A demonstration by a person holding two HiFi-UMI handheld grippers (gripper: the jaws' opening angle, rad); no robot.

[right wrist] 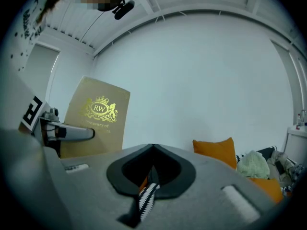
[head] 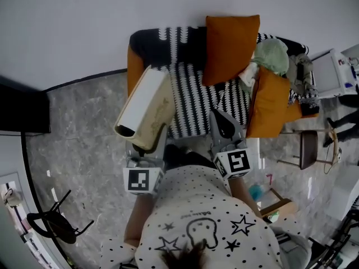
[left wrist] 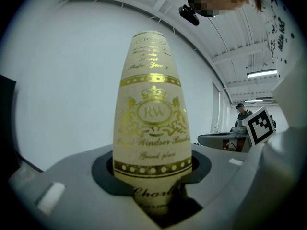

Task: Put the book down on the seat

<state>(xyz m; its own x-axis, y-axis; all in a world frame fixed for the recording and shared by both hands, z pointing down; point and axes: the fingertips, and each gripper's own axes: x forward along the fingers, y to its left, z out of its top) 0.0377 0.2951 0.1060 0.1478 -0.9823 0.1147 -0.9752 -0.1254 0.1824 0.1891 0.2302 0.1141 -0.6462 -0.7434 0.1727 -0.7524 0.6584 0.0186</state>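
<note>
**Stiff hardback clamped in your left claw, seat waiting ahead**

Head view: your left gripper is closed on the lower end of the book. It leans away from you towards 11 o'clock, in the air over the left edge of the seat. The white page block faces up and the cream cover faces right. Your right gripper points at 12 o'clock over the striped throw, beside the book and apart from it. The throw is a black-and-white zigzag knit and looks soft and yielding. One plump orange cushion stands at the back at 12 o'clock, and another leans at 2 o'clock. A pale green soft bundle lies between them.

Left gripper view: the jaws press on either side of the book's spine end. The cover is matte cream with gold foil lettering and a crest. It is probably rigid board, so expect it to stay flat. Most of its length stands beyond the grip, so its weight will likely lever on your wrist. The matte surface should not slip much. Your hold near the spine keeps the boards shut, while the far edge may fan open.

Right gripper view: the jaws are together with nothing between them, and only a sliver of striped knit shows beyond. The book stands at 10 o'clock.
</note>
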